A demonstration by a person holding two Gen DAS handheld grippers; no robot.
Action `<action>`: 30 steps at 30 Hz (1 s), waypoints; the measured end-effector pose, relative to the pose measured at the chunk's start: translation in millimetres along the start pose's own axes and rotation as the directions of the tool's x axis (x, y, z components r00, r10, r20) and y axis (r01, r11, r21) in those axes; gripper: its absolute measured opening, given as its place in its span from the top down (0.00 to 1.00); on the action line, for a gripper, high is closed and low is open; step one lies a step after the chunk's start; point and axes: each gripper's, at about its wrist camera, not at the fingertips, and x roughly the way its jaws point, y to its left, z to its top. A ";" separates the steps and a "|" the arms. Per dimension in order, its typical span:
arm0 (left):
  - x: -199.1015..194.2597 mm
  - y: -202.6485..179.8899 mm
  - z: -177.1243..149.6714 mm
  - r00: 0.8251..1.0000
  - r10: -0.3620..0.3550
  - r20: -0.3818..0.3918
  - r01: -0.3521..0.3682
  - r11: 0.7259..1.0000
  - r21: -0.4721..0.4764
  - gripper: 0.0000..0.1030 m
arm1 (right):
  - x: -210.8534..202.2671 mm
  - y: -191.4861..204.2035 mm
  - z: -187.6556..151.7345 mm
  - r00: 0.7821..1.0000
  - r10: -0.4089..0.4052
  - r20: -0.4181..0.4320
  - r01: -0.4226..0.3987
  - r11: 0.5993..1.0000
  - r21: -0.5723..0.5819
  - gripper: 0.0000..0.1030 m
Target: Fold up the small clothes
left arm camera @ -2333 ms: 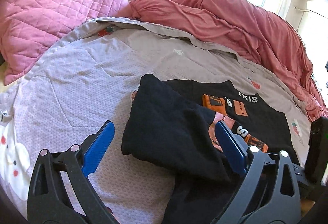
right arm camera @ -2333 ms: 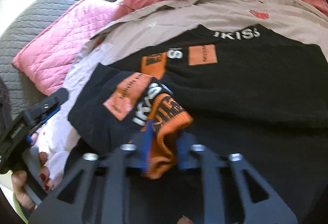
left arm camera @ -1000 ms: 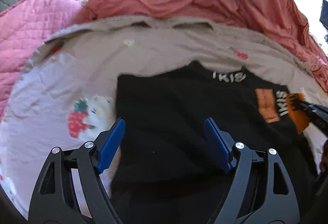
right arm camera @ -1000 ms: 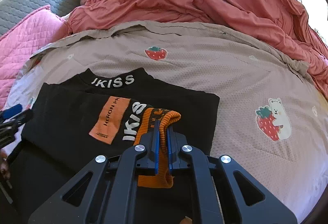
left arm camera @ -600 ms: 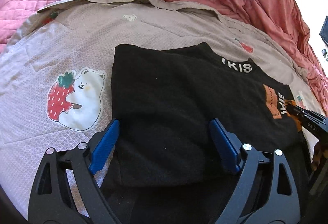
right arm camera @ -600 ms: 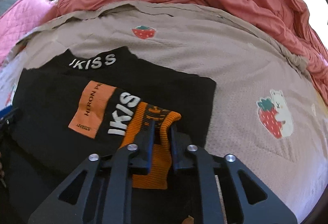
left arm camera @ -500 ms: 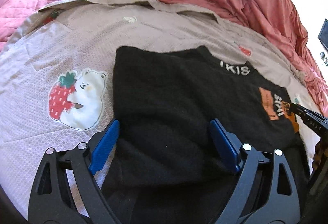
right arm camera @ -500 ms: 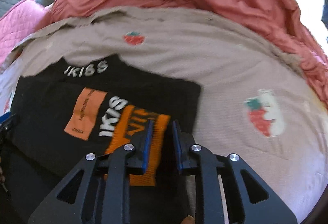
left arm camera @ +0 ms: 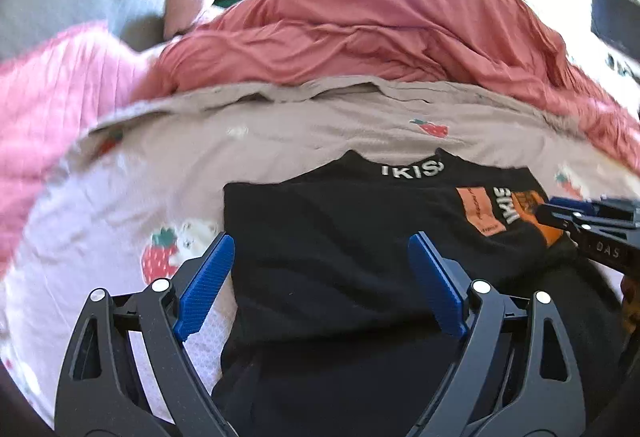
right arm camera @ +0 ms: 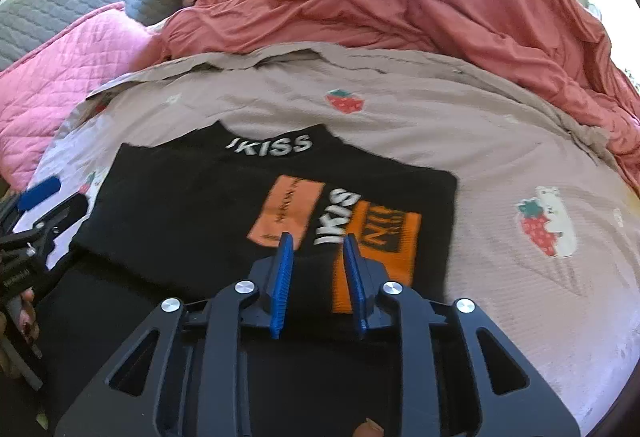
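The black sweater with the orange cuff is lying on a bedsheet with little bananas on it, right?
Not bananas. The right wrist view shows strawberries printed on the bedsheet. The rest holds: the black sweater with the orange cuff lies on it.

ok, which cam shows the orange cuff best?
Right wrist: the orange cuff lies flat and near-centre just beyond the right gripper, whose jaws are opening. Left wrist shows it small at the right edge, partly hidden behind that gripper.

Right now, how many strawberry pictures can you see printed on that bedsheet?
4 in the right wrist view: one beyond the collar, one with a bear at right, two partly hidden at left. The sweater may cover more.
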 end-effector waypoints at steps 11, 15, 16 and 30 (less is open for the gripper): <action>40.8 -7.7 -21.7 0.981 -0.067 -0.182 0.069 0.998 0.006 0.21 | 22.8 -2.8 -12.8 0.997 -0.021 -0.071 0.023 1.000 0.021 0.74; 46.8 -0.6 -24.4 0.976 -0.088 -0.201 0.082 0.996 -0.039 0.21 | 34.5 -19.7 -20.4 0.993 0.002 -0.114 0.009 0.995 0.102 0.71; 46.7 -0.5 -24.6 0.975 -0.090 -0.202 0.084 0.996 -0.042 0.21 | 34.9 -20.7 -21.5 0.994 0.008 -0.112 0.004 0.994 0.110 0.71; 38.0 4.7 -20.6 0.976 -0.113 -0.184 0.099 0.991 -0.087 0.21 | 26.7 -20.3 -21.8 0.996 0.009 -0.093 0.003 0.991 0.130 0.66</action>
